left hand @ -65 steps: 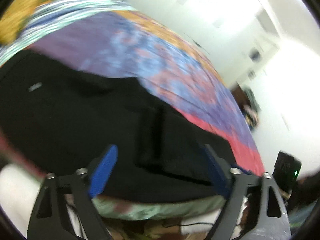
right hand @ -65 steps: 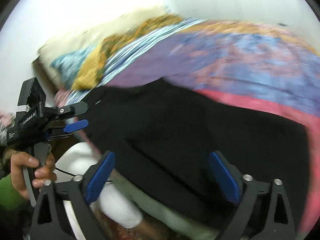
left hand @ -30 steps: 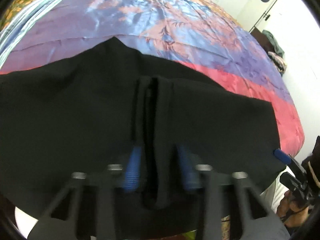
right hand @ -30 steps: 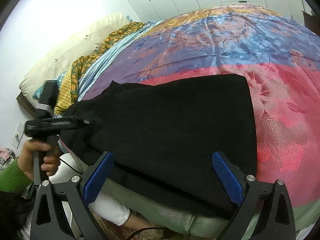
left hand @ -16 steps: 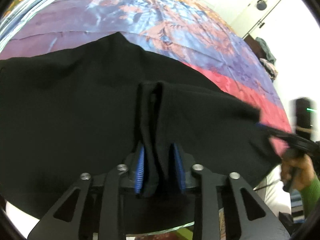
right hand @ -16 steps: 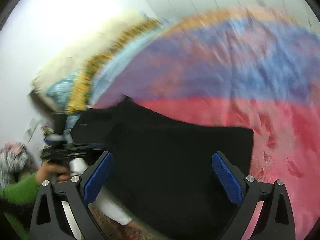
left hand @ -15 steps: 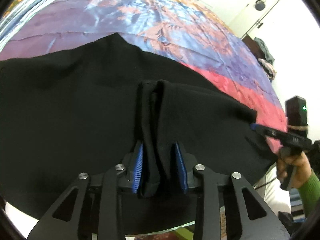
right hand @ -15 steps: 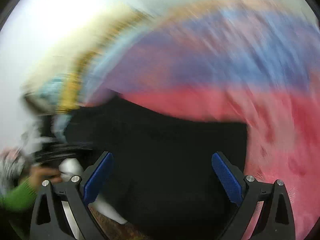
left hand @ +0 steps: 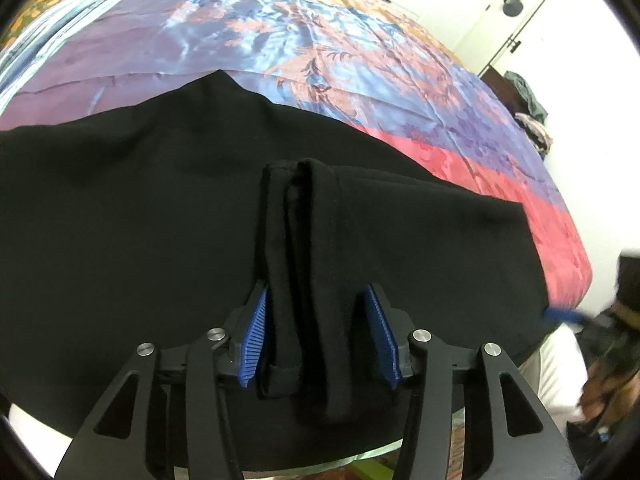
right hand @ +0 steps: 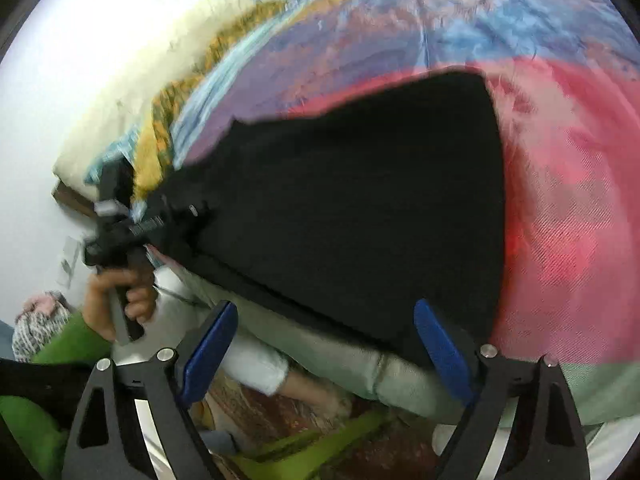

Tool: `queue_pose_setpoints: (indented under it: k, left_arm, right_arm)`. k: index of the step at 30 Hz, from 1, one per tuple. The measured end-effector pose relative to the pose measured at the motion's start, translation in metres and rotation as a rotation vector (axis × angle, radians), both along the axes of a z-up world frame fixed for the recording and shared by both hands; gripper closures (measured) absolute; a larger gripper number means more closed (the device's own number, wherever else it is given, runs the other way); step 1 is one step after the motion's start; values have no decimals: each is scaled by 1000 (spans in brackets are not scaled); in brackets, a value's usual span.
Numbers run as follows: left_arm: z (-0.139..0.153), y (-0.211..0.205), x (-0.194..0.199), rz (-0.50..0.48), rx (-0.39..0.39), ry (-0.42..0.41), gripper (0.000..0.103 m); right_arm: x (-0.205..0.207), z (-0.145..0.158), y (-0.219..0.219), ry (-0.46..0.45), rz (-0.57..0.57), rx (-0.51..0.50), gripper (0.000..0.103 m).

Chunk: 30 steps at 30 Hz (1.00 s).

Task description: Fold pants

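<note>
The black pants (left hand: 140, 216) lie spread across the near edge of the bed (left hand: 320, 48), filling the middle and lower part of the left wrist view, with the bed's patterned purple, blue and red cover showing above and to the right of them. A bunched fold of the pants (left hand: 300, 272) rises as a ridge straight up the centre of that frame and sits between the blue pads of the left gripper (left hand: 318, 336). Its jaws have just been opening; the left pad lies against the fold, while the right pad stands a little clear of it, so the fold is no longer pinched. In the right wrist view the pants (right hand: 360, 208) occupy the centre, above and between the fingers of the right gripper (right hand: 324, 356), which is wide open with nothing between its pads, having eased slightly closed; it hangs off the bed's edge below the cloth. At the left of that frame a hand (right hand: 120, 300) in a green sleeve (right hand: 68, 344) holds the other gripper at the pants' left end.
</note>
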<state>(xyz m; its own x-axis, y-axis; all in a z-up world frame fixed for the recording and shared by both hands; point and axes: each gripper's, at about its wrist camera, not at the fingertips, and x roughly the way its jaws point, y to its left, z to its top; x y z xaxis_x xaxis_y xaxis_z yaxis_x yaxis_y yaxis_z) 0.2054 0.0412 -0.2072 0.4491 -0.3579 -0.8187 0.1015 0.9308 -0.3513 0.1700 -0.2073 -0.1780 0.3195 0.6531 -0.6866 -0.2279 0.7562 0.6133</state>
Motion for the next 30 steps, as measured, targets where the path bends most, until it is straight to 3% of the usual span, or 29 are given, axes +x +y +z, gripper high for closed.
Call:
queue_pose_setpoints:
  k: [5,7,9,10,12,16,20,23,25,28,30]
  left_arm:
    - [0,-4,-1,-11,15,-15,44]
    - [0,-7,-2,-16,28,-22,42]
    - [0,-9,-3,-22,35,-22,39]
    - [1,-9,-3,-25,38,-17,38]
    - [6,-9,-5,-20,36,0,36]
    - [20,3,-18,11,-41,-9,27]
    - [30,29,-29,74,-90,-28,27]
    - [33,56,-29,135,-91,-32,27]
    - [35,74,-29,180,-72,-30,27]
    - [42,118,-35,293,-80,-48,27]
    - [42,156,-43,391,-126,-49,27]
  right_arm:
    - [53,33,1,-98,-25,-25,13]
    - [79,13,0,-35,-43,-23,12]
    - [99,-29,4,142,-61,-62,12]
    - [101,-38,5,157,-72,-58,12]
    - [96,-24,7,98,-84,-84,12]
    - [53,22,5,-60,-110,-63,12]
    - [13,38,15,-154,-83,-101,9]
    - [4,10,20,-102,-75,-156,8]
    - [2,-6,9,-67,-101,-141,8]
    - [2,-9,7,-77,-141,-121,5]
    - [3,-9,10,-82,-143,-130,4]
